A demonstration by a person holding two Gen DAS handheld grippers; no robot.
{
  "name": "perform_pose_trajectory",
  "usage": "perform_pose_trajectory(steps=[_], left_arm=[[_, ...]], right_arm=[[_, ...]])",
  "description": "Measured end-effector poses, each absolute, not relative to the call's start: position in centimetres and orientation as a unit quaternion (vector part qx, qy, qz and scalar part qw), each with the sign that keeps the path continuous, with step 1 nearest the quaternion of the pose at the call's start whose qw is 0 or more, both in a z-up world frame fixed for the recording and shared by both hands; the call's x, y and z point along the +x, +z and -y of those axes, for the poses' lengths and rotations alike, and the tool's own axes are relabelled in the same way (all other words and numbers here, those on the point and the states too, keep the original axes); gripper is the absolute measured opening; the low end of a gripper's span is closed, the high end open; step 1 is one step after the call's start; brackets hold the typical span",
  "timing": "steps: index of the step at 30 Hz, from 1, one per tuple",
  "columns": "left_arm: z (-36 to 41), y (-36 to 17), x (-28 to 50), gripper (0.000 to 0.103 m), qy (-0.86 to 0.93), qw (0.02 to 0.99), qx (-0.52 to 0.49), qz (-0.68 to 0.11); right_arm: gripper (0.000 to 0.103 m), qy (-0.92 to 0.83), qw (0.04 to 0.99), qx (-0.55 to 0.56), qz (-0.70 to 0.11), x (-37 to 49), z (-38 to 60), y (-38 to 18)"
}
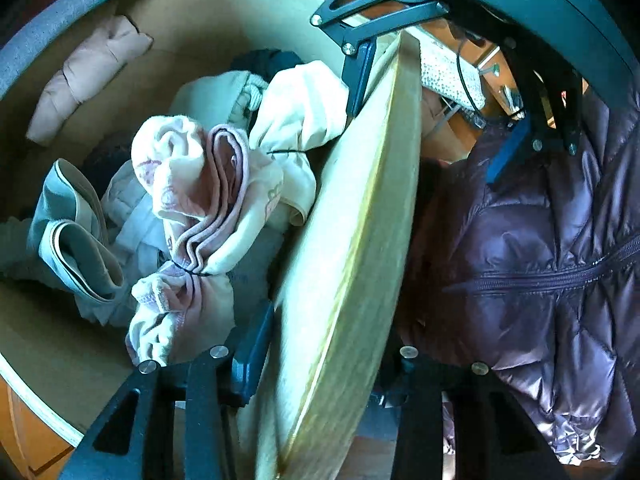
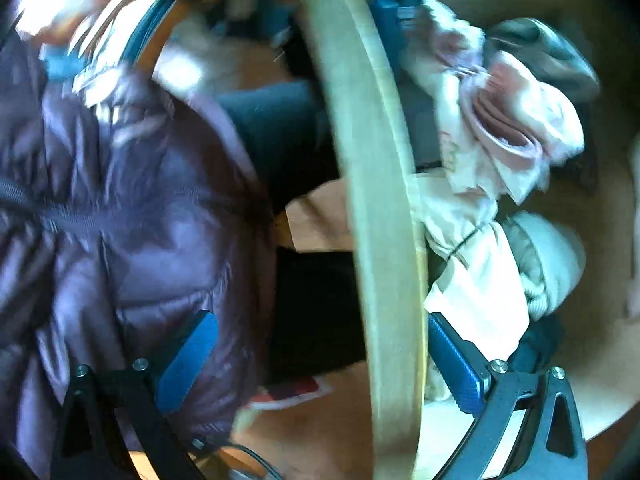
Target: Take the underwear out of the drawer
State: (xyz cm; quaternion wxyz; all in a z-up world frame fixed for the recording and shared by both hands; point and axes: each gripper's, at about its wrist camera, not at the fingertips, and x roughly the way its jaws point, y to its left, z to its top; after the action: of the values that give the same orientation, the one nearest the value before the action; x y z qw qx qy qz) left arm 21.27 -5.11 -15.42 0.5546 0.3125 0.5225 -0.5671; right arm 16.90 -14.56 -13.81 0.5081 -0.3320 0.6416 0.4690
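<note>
Underwear, a pink and white bundle tied with a dark band, lies in the open drawer against the inside of its front board. A cream bundle lies just beyond it, a grey-green one is at the left, and a beige roll sits in the far corner. The left gripper straddles the front board, one finger inside the drawer beside the pink bundle. Whether it squeezes the board I cannot tell. Further along the board the right gripper straddles it too.

From the right wrist, blurred, the board runs top to bottom between that gripper's spread fingers. The inner one is close to the board and the outer one is well clear over a purple quilted jacket, so it is released. The bundles lie to the right of the board.
</note>
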Motion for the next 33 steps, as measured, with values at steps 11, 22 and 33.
perform_pose_trajectory(steps=[11, 22, 33], left_arm=[[5.1, -16.0, 20.4, 0.039, -0.550, 0.565, 0.311, -0.530], [5.5, -15.8, 19.0, 0.046, -0.564, 0.541, 0.327, -0.531], [5.5, -16.7, 16.4, 0.045, -0.564, 0.549, 0.308, -0.534]], right_arm=[[0.102, 0.476, 0.484, -0.380, -0.629, 16.2, 14.7, -13.1], [0.103, 0.448, 0.502, -0.378, -0.636, 15.7, 15.4, -13.2], [0.103, 0.428, 0.533, -0.362, -0.634, 12.9, 15.0, -12.8]])
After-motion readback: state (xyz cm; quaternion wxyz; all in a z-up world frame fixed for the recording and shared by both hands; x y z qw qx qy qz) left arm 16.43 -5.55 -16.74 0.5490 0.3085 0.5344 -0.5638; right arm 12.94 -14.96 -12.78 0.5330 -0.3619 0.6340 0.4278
